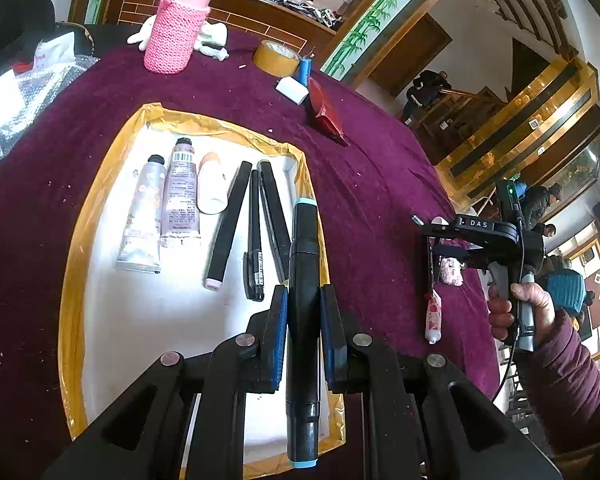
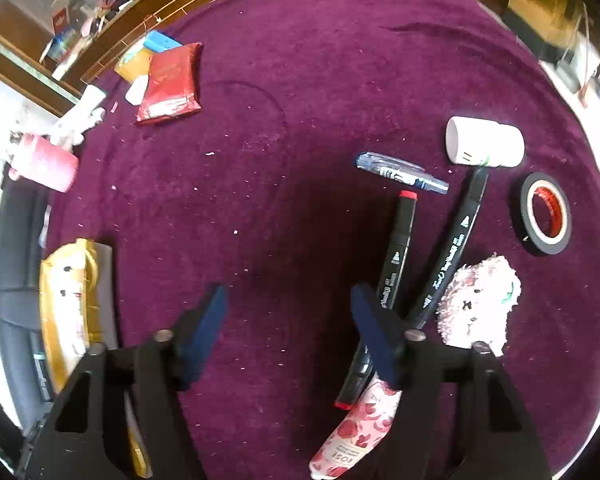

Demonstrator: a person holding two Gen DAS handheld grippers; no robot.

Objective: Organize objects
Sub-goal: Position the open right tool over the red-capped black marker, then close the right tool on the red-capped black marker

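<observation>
My left gripper [image 1: 304, 312] is shut on a black marker with light-blue ends [image 1: 303, 320], held over the right side of a white tray with a yellow taped rim [image 1: 76, 240]. In the tray lie two cream tubes [image 1: 162, 208], a small white bottle [image 1: 211, 184] and black pens and markers [image 1: 252, 232]. My right gripper [image 2: 288, 312] is open and empty above the purple cloth; it also shows in the left wrist view [image 1: 432, 240]. Beside its right finger lie a red-capped marker [image 2: 392, 276], another black marker [image 2: 452, 248], a rose-print tube [image 2: 356, 432] and a fluffy pink toy [image 2: 480, 300].
A blue pen [image 2: 400, 172], a white bottle [image 2: 484, 142] and black tape [image 2: 546, 214] lie further right. A red packet [image 2: 170, 82], yellow tape [image 1: 276, 56], a blue cell [image 1: 304, 70], a white block [image 1: 292, 90] and a pink-sleeved bottle [image 1: 176, 28] stand at the far side.
</observation>
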